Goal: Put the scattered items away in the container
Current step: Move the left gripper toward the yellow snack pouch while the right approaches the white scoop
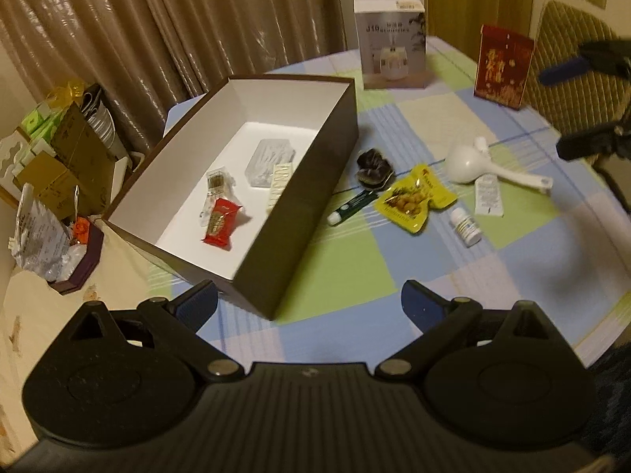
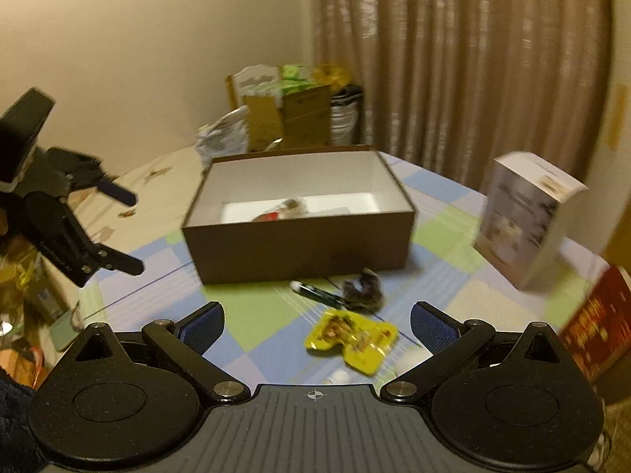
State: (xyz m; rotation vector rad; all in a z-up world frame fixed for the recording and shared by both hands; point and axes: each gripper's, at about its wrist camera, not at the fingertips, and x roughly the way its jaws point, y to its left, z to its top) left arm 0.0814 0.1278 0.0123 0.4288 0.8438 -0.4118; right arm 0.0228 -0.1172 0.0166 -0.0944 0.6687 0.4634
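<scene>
The crinkled yellow snack packet (image 2: pixel 352 340) is seen lying on the checked surface (image 2: pixel 252 299) between the wide-open, empty right claw (image 2: pixel 317 325) fingers.

Right gripper (image 2: pixel 315 325) hangs wide open and empty over the yellow snack packet (image 2: pixel 353 338) on the checked bench (image 2: pixel 445 276). Beyond it, a green tube (image 2: pixel 315 291) and dark scrunchie (image 2: pixel 363 288) lie just before the brown box (image 2: pixel 299 248). Left gripper (image 2: pixel 126 232) hovers open off the bench's left edge.
</scene>
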